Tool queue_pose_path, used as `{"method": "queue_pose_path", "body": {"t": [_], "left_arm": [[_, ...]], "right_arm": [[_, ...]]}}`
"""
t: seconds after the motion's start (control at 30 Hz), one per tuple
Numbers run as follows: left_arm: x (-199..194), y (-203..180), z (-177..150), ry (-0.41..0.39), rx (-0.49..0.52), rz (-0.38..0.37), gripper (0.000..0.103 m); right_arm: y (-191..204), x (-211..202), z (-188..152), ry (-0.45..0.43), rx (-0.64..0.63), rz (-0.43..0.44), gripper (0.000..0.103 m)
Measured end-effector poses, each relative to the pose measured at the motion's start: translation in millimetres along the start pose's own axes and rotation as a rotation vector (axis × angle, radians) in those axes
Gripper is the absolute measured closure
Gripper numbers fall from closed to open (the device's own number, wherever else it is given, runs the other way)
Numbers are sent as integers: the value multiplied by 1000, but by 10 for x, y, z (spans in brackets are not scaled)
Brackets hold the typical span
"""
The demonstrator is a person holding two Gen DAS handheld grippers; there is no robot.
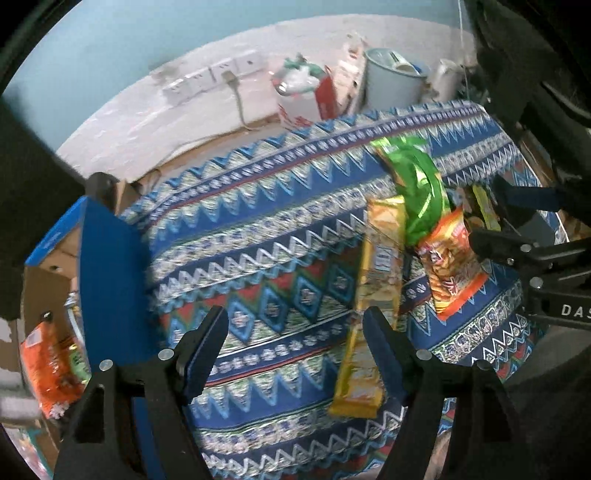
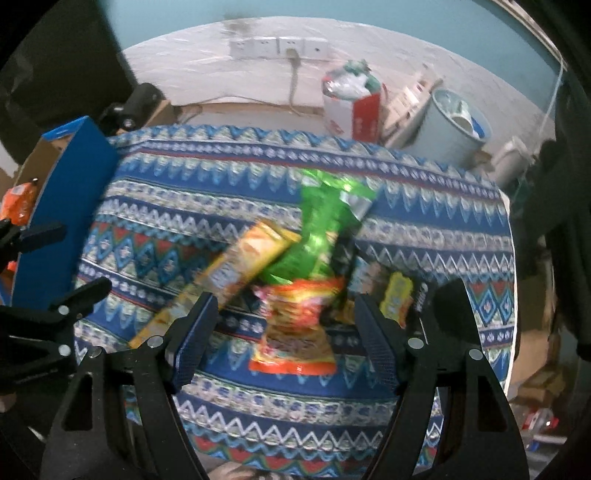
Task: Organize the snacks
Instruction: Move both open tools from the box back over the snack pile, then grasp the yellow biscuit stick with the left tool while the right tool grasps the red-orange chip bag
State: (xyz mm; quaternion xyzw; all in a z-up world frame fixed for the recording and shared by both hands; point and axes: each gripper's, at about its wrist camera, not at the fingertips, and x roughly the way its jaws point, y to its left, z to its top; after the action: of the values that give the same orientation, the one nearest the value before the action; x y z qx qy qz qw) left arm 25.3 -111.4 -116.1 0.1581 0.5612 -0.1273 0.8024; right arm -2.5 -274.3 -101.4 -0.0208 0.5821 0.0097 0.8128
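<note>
Teal wall (image 2: pixel 332 7) and a rough white lower wall with a row of white wall sockets (image 2: pixel 277 47) form the background. Below them stands a table draped in a blue patterned woven cloth (image 2: pixel 229 173), which serves as the reference landmark.

At the left edge of the cloth sits an open cardboard box with a blue outer face (image 1: pixel 107 280). An orange snack packet (image 1: pixel 46 369) lies inside it.

Behind the far edge of the cloth stand a pale blue round bin (image 2: pixel 454 129) and a red-and-white carton stuffed with wrappers (image 2: pixel 351 107).

On the right half of the cloth the loose snacks lie in a cluster:
- Crumpled green foil bag (image 2: pixel 321 229), farthest from the cameras.
- Long yellow-gold snack box (image 1: pixel 373 302), left of the green bag and touching it.
- Orange noodle-snack packet (image 2: pixel 295 332), nearest edge of the cluster, partly under the green bag.
- Small yellow packet (image 2: pixel 397 295), right of the orange packet; details are blurred.

Left gripper (image 1: pixel 295 343): jaws apart, nothing between the pads; the right finger overlaps the yellow-gold box in view, and contact cannot be determined.

Right gripper (image 2: pixel 282 328): jaws apart, above the orange noodle-snack packet, pads not pressing on it.
</note>
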Motion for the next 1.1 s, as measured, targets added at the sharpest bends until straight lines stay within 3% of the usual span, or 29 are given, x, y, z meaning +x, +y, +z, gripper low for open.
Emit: {"method": "queue_pose_path", "body": {"t": [0.4, 0.53, 0.87, 1.1], "left_arm": [[523, -363, 53, 119, 41, -61, 25], [654, -457, 77, 118, 69, -41, 23], [707, -446, 188, 112, 11, -99, 22], [752, -539, 192, 114, 36, -113, 22]], "right_arm": [[-304, 342, -212, 74, 58, 7, 27], [-336, 389, -213, 83, 68, 13, 27], [-325, 514, -269, 114, 50, 3, 27], [-426, 508, -258, 114, 74, -5, 27]]}}
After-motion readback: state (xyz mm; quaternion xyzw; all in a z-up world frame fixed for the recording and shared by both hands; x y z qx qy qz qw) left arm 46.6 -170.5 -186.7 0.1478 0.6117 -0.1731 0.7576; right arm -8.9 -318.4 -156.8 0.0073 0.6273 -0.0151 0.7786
